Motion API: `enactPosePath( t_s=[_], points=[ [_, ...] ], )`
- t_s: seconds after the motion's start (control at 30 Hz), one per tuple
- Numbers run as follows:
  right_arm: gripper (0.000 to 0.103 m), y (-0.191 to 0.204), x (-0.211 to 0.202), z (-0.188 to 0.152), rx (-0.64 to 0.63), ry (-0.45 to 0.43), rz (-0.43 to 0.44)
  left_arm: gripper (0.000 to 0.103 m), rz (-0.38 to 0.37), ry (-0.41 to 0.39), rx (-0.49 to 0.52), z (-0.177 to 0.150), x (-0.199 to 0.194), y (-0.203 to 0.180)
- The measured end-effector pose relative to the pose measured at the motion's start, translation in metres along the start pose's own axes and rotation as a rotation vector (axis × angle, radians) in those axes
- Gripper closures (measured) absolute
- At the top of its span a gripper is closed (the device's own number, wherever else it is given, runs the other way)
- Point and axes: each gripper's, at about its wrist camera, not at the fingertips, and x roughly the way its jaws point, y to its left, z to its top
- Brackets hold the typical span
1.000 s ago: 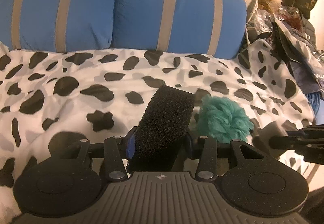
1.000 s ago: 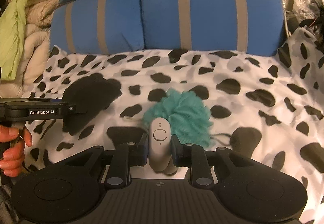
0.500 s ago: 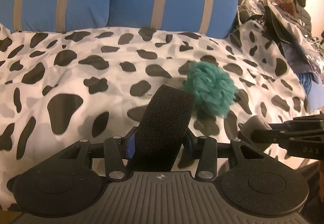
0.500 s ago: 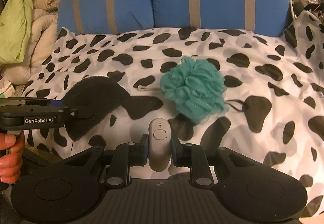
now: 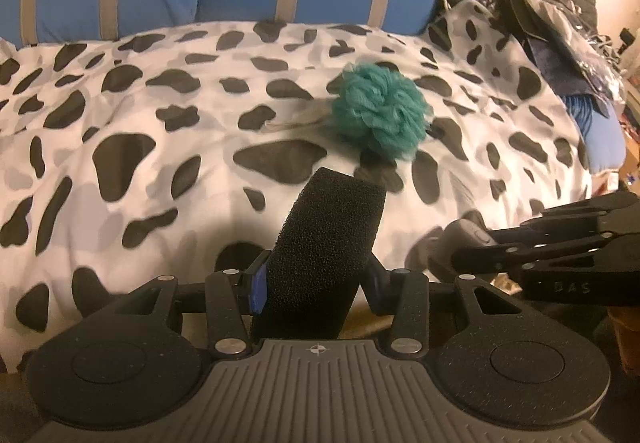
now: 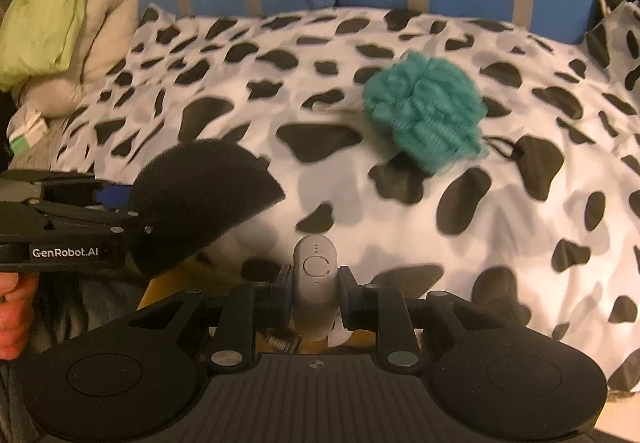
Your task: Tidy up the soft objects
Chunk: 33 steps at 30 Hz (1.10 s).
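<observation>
Left gripper (image 5: 316, 279): clamped on black half-round foam sponge (image 5: 324, 247). Right gripper (image 6: 314, 293): clamped on small grey remote-like device (image 6: 315, 275). Teal mesh bath pouf (image 6: 424, 119): loose on cow-print bedspread (image 6: 520, 227), apparently not yet sorted.

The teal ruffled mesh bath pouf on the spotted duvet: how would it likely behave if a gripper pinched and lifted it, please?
The teal ruffled mesh bath pouf looks airy, so probably very light. Its loose ruffles would likely squash under the pads rather than resist. Its rounded shape might roll when nudged, though the soft spotted duvet should damp that.
</observation>
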Motion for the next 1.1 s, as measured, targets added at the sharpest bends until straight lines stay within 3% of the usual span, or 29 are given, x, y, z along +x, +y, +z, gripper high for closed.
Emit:
enactPosePath(
  t_s=[0.5,1.0,1.03,1.1],
  points=[
    [0.077,0.024,0.018,-0.031,-0.079,0.22,0.025,0.058,-0.051,0.226,0.067,-0.031,0.008,-0.015],
    [0.077,0.023,0.028,-0.032,-0.085,0.273,0.019,0.057,-0.052,0.337,0.093,-0.037,0.021,-0.02],
    [0.075,0.023,0.028,-0.032,-0.086,0.273,0.017,0.057,-0.048,0.348,0.091,-0.037,0.024,-0.019],
    [0.048,0.023,0.029,-0.032,-0.087,0.278,0.013,0.054,-0.027,0.382,0.084,-0.039,0.029,-0.017]
  ],
)
